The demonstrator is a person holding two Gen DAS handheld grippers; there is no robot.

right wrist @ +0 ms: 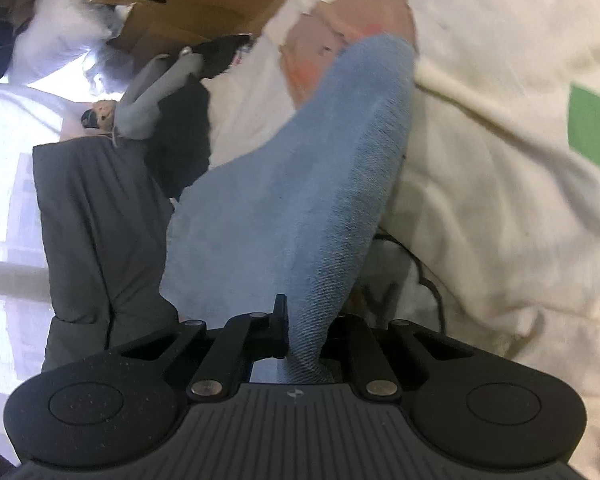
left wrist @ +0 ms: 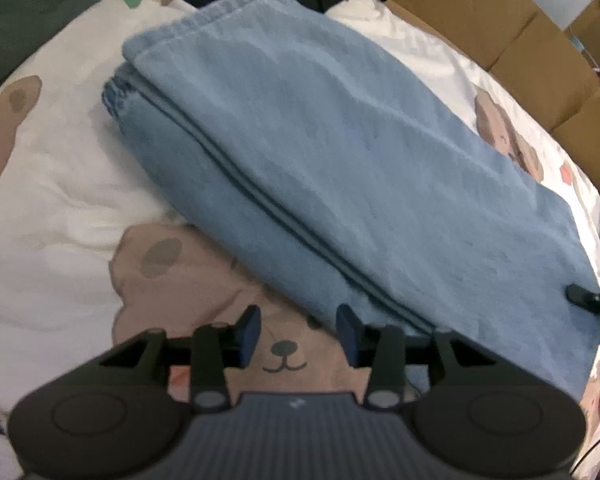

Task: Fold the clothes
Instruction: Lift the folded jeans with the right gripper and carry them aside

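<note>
Left tongs (left wrist: 298, 330): the jaws stand partly apart with nothing between the blue pads (left wrist: 249, 330); they hang above the bear print (left wrist: 228, 304), and the nearer pad sits just beside the near edge of the denim without pressing on it.

Right tongs (right wrist: 302, 332): closed tight on a fold of the blue cloth, which runs up out of the jaws and away from the camera; their tip also shows at the right edge of the left wrist view, at the corner of the garment.

Folded denim garment (left wrist: 320, 152): light blue, probably jeans, lying on the bed already doubled into a long stack, with several layered edges showing along its left side; it reaches from near the left tongs back to the far end of the sheet.

Bed sheet (left wrist: 60, 208): cream with brown bears, creased, directly under the garment.

Cardboard boxes (left wrist: 500, 28): beyond the bed, well apart from the work.

Step in hand: judged to be a late fold, with the right side gripping one corner and the left side free of the cloth.

Next move: likely calls for the left tongs to take the near edge or matching corner, so both ends can be carried over together; the stacked layers may slip apart if only the top one is caught.
</note>
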